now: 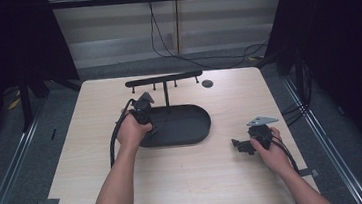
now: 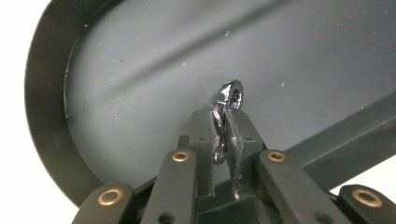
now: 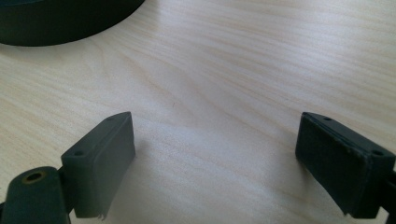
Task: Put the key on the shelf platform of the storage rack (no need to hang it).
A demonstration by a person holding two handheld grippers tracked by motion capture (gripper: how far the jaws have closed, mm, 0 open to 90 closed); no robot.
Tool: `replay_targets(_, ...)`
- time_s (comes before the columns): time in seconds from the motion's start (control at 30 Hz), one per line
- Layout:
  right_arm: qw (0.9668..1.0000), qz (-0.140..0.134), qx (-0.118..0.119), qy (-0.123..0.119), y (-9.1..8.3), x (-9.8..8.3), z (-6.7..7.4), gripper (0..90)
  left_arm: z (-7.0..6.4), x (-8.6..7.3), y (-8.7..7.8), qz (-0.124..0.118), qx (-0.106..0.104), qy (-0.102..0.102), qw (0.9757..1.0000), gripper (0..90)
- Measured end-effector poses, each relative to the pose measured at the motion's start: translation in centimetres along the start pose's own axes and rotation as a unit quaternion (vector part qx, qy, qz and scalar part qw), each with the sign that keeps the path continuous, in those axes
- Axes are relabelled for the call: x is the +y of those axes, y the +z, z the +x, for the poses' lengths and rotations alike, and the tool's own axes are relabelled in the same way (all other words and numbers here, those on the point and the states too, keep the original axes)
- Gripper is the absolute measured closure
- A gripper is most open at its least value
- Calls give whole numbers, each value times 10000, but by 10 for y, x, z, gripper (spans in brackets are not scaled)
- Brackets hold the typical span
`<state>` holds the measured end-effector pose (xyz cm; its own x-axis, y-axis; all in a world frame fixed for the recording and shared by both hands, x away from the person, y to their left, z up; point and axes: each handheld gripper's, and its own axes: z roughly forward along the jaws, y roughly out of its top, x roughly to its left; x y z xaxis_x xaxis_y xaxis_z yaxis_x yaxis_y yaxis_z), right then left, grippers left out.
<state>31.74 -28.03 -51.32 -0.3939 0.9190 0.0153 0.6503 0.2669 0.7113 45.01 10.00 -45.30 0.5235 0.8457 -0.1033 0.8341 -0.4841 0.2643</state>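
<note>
My left gripper (image 2: pixel 223 122) clamps a shiny metal piece (image 2: pixel 229 100) over the tray (image 1: pixel 192 131); my right gripper (image 3: pixel 215 158), at four o'clock, gapes wide above the table (image 3: pixel 224 70).

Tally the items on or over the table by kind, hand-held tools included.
Black oval tray: 1
Black T-shaped rack with pegs: 1
Small dark disc: 1
Shiny metal ring-ended piece clamped in the left tool: 1
Hand-held tools, left and right: 2
Total: 6
</note>
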Motion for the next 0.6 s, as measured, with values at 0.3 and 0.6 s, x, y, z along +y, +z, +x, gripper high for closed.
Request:
replay_targets(0.3,10000,0,2,-3,0,0,0,114,-1,-1,-1,-36,-29,-21,10000,785)
replay_targets(0.6,10000,0,3,-3,0,0,0,115,-3,-3,-4,-122,-130,-36,9998,679)
